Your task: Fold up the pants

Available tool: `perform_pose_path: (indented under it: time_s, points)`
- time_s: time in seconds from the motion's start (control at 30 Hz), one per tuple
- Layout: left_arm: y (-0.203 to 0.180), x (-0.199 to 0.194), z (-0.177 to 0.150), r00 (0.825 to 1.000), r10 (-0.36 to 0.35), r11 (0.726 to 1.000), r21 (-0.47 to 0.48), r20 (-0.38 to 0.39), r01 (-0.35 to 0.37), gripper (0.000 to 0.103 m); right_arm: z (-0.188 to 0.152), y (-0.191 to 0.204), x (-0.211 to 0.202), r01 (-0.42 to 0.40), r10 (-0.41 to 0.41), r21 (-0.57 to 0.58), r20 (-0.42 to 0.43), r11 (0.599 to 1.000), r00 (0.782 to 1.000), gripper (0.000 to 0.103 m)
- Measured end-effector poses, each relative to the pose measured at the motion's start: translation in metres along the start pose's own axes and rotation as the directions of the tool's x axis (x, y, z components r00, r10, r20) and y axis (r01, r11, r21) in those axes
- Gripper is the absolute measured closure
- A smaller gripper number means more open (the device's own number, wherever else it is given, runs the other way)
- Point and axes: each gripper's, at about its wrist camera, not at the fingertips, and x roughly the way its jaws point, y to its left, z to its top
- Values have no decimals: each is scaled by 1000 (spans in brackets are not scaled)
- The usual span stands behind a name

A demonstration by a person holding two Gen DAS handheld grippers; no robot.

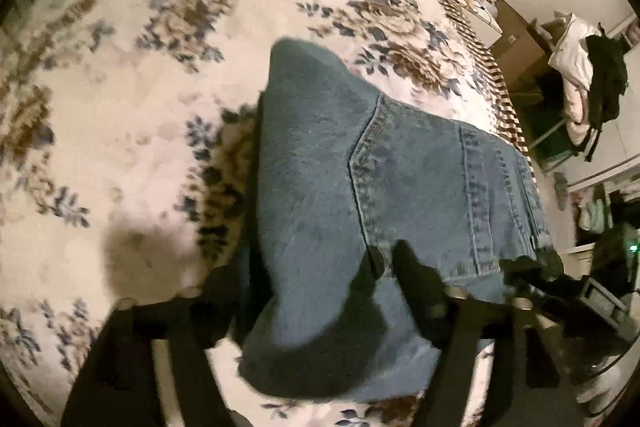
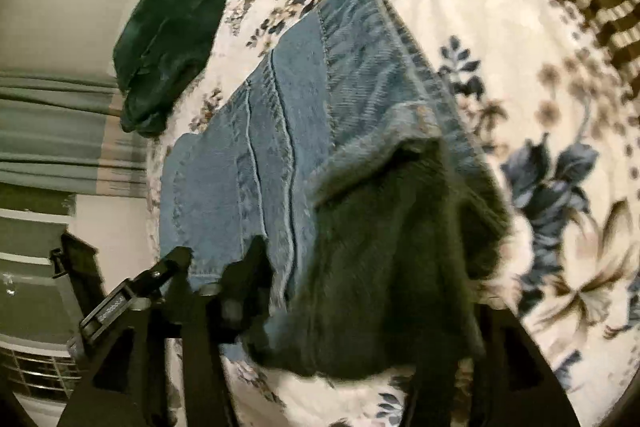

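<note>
The pants (image 1: 360, 187) lie on the bedspread (image 1: 120, 107), another garment (image 2: 172, 39) beyond them.

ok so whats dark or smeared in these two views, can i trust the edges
Left wrist view: the jeans are fairly sharp at the seams, while the floral bedspread smears at the left and a dark shadow sits on it. Right wrist view: the near denim fold is in deep shadow, the flowers blur at the right, and the fisheye bends the edges.
</note>
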Motion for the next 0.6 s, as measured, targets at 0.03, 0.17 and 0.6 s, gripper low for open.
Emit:
perform_pose_path:
  time_s: [0.03, 0.17, 0.6]
  points:
    - [-1, -5, -1, 1000, 18, 1000, 8, 12, -18, 29, -1, 2, -5, 13, -13, -11, 8, 1000, 1000, 31]
    - [-6, -24, -6, 997, 63, 998, 27, 42, -65, 7, -8, 9, -30, 136, -131, -77, 62, 988, 989, 19]
    - [-50, -99, -38, 976, 156, 977, 120, 150, -175, 5, -74, 78, -134, 554, -445, -211, 402, 805, 800, 4]
